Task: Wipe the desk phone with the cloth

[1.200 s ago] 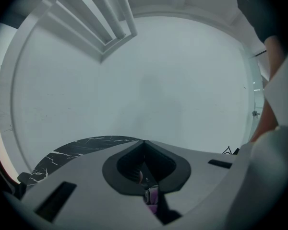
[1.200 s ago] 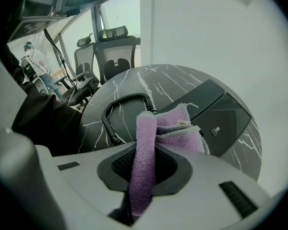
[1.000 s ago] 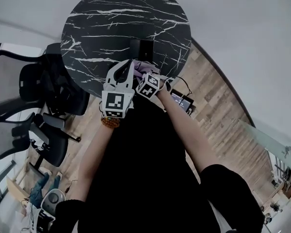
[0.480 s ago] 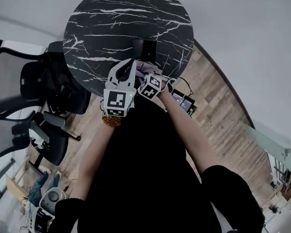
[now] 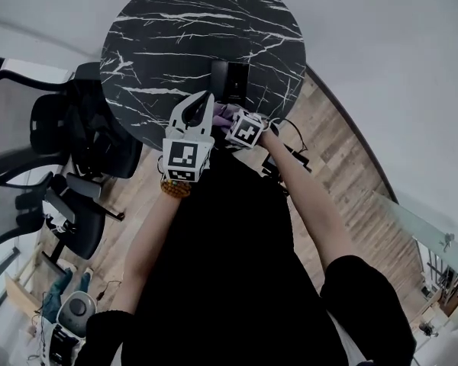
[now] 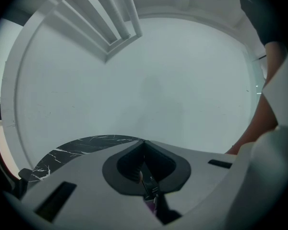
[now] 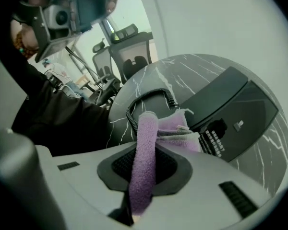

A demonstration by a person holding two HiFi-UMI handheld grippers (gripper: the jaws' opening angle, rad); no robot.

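— Gripping the fluffy purple cloth (image 7: pixel 143 166), my right tongs (image 7: pixel 145 128) hold it at the keypad edge of the black desk phone (image 7: pixel 233 111) on the round black marble desk (image 5: pixel 183 29).
— And your left tongs (image 6: pixel 144 143)?
— Closed together, just alongside.

No legible text or numbers; desk phone (image 7: pixel 240 99) logo mark (image 7: pixel 238 125) and key legends (image 7: pixel 212 139) too small to read.
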